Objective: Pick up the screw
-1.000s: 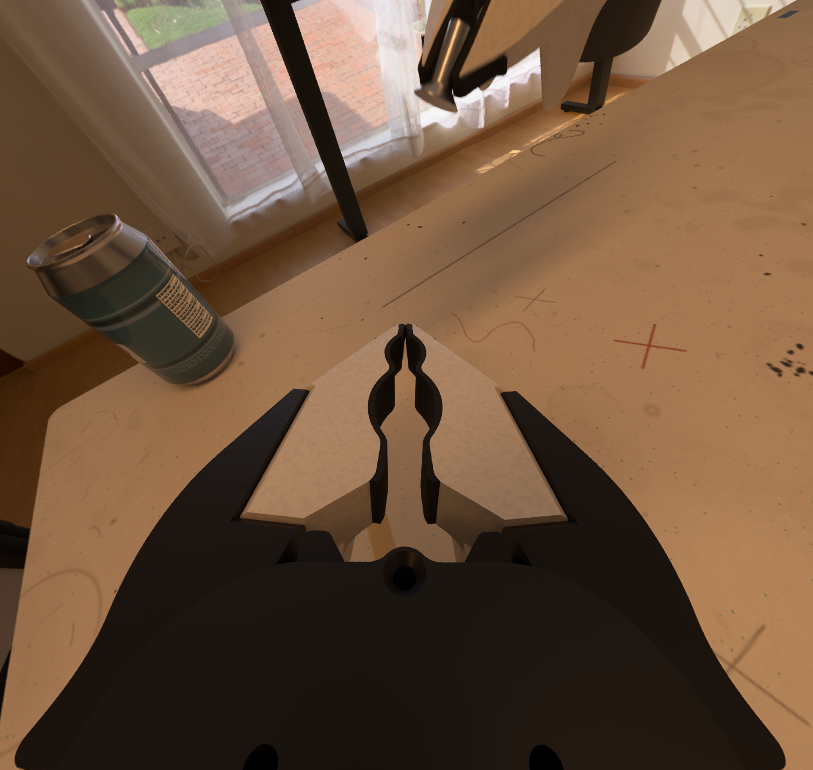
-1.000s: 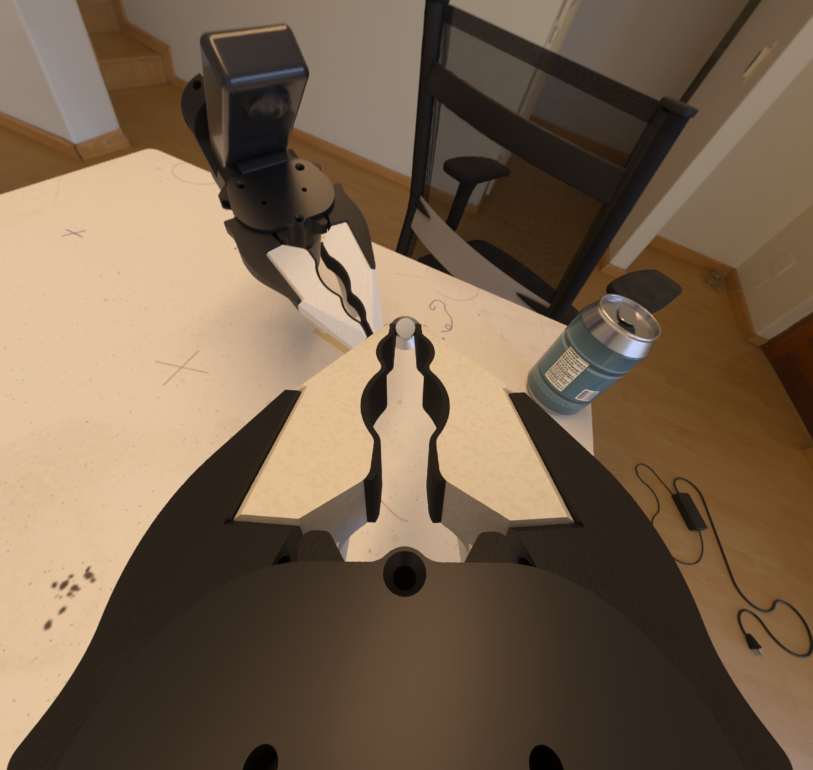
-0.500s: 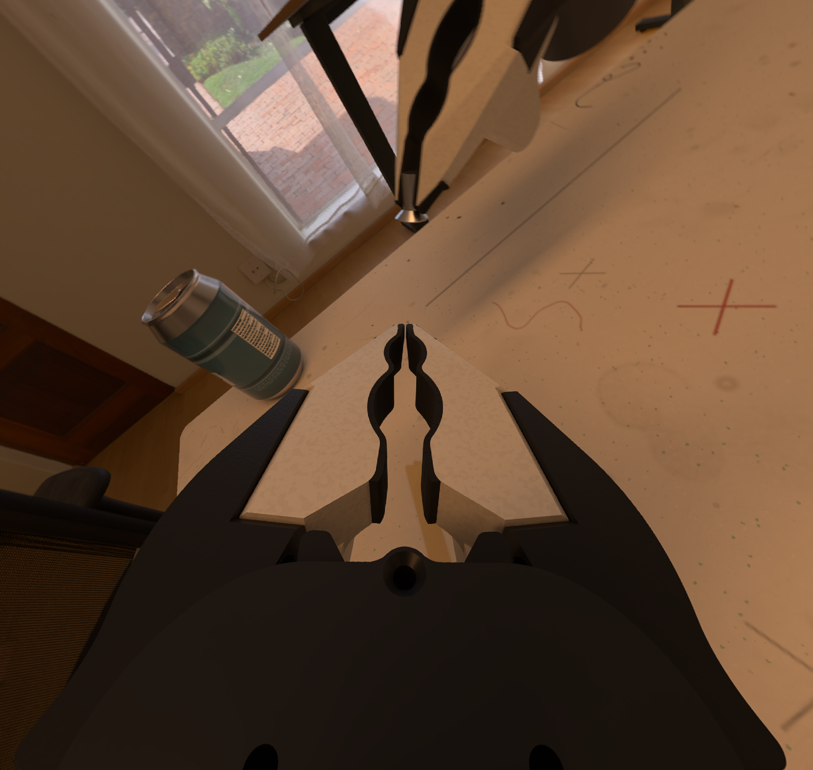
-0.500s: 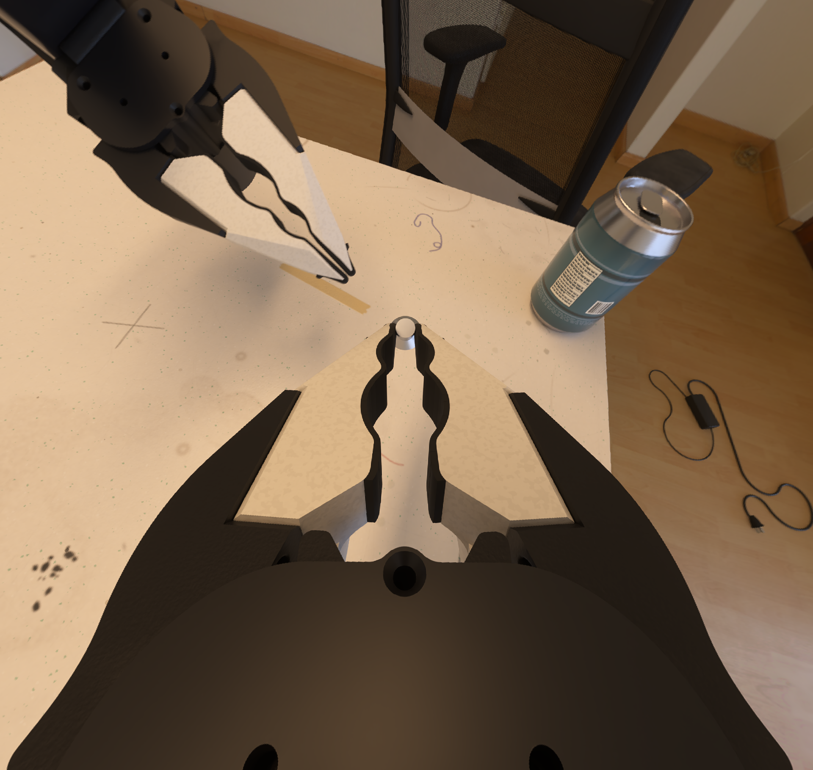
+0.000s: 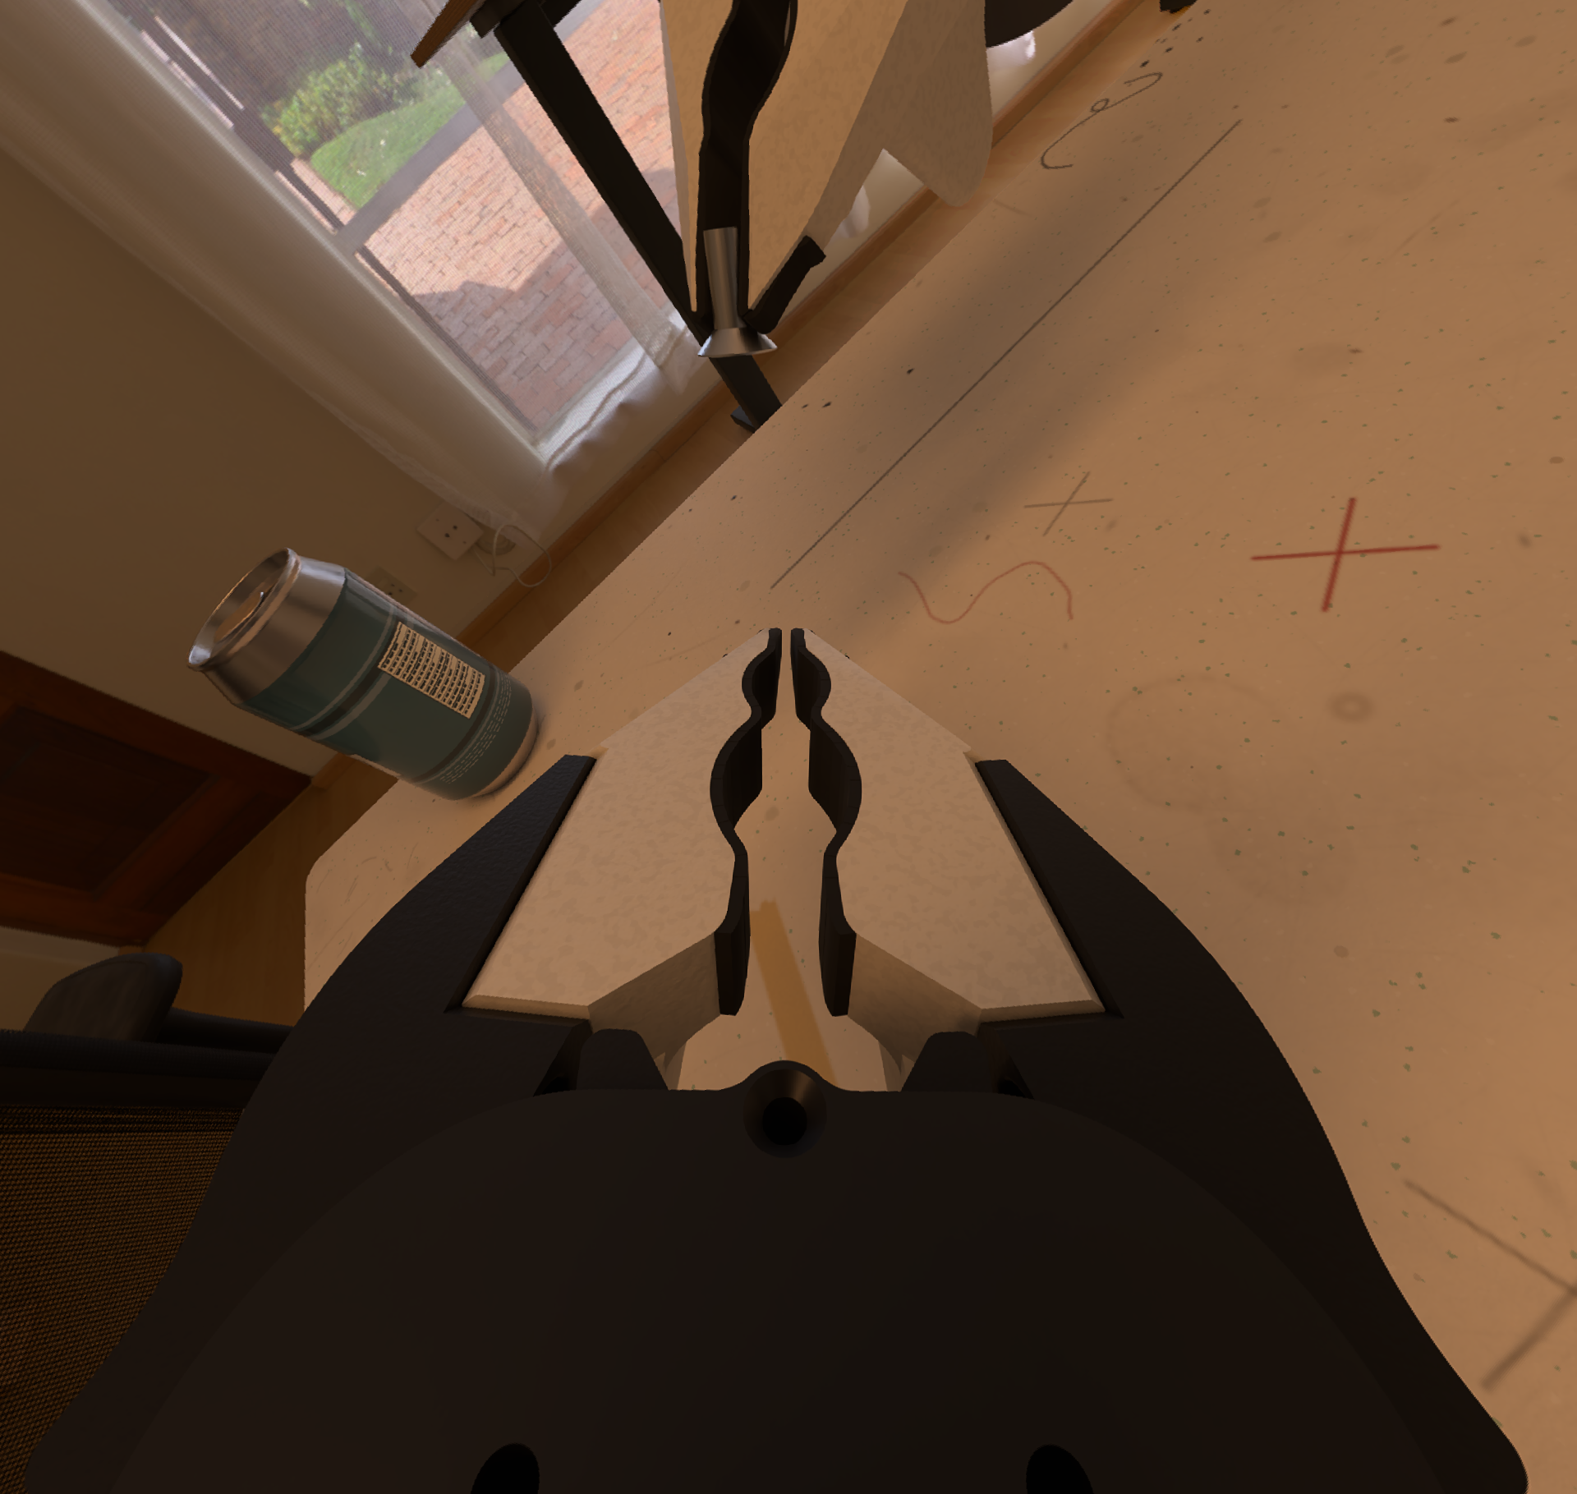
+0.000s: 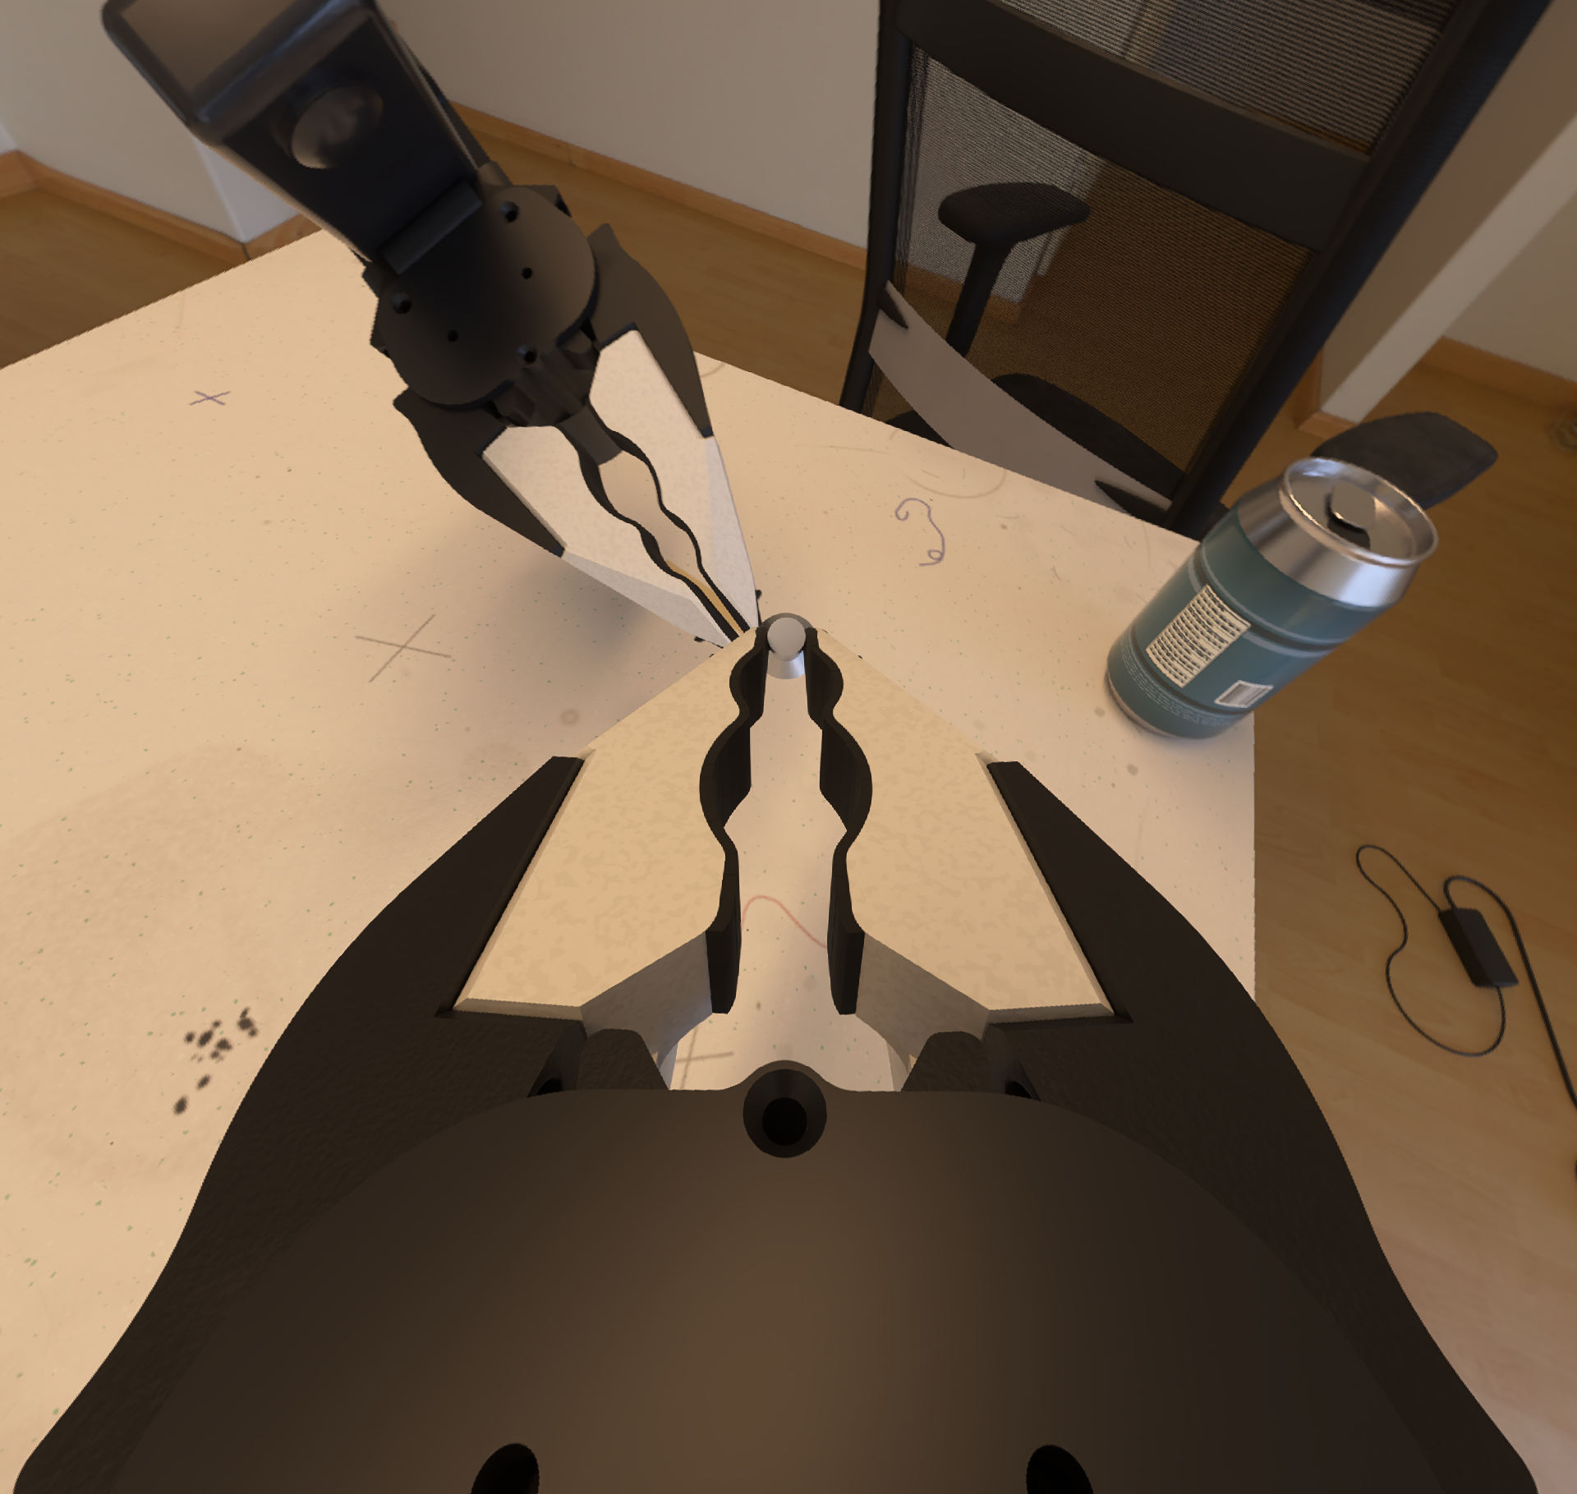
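Observation:
The screw (image 6: 786, 638) is a small silver one, held upright at the tips of my right gripper (image 6: 785, 661), which is shut on it above the beige table (image 6: 256, 770). In the left wrist view the screw (image 5: 734, 339) hangs head down from the right gripper (image 5: 736, 305) at the top. My left gripper (image 5: 785, 638) is shut and empty, low over the table. In the right wrist view the left gripper (image 6: 736, 627) has its tips right beside the screw, at its left.
A teal and silver can (image 6: 1263, 608) stands near the table's corner; it also shows in the left wrist view (image 5: 367, 676). A black mesh chair (image 6: 1152, 216) stands behind the table. A cable with an adapter (image 6: 1476, 954) lies on the wooden floor.
The left gripper swung away to the upper left, then came back, and its tips now sit beside the screw. The right gripper keeps hold of the screw.

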Robot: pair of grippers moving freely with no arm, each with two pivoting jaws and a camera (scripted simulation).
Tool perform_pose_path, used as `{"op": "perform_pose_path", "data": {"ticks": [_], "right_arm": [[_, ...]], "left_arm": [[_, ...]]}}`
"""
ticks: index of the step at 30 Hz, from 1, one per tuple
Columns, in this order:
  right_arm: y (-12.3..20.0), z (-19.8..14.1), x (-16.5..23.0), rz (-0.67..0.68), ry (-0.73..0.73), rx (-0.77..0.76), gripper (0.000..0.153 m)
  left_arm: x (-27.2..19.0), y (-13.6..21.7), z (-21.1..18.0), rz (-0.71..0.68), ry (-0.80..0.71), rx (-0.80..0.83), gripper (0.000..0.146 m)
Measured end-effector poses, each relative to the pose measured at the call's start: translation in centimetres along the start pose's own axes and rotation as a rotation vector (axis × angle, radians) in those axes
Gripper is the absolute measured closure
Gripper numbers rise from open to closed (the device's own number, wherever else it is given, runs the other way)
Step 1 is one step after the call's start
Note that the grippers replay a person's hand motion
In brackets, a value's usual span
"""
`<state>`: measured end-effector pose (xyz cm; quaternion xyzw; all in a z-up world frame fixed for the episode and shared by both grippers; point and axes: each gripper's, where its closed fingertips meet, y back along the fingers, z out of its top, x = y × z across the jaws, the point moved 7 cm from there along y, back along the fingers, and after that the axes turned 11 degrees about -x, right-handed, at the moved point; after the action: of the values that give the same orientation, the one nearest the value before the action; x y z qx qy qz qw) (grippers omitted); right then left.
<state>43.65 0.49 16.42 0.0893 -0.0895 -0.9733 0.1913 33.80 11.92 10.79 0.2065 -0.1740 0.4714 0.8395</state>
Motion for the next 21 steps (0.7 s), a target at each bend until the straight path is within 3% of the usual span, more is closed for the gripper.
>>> {"op": "perform_pose_path", "data": {"ticks": [12, 17, 21], "right_arm": [[-1.0, -1.0, 0.2, -0.017, 0.037, 0.094, 0.145], [-0.5, -0.8, -0.3, -0.046, 0.02, 0.059, 0.145], [-0.4, -1.3, -0.7, -0.059, -0.004, 0.077, 0.145]], "left_arm": [[0.3, 0.0, -0.1, 0.005, 0.038, -0.012, 0.142], [2.1, 0.9, -0.7, 0.083, 0.169, -0.018, 0.145], [3.7, 1.7, -2.0, 0.102, 0.377, -0.013, 0.146]]}}
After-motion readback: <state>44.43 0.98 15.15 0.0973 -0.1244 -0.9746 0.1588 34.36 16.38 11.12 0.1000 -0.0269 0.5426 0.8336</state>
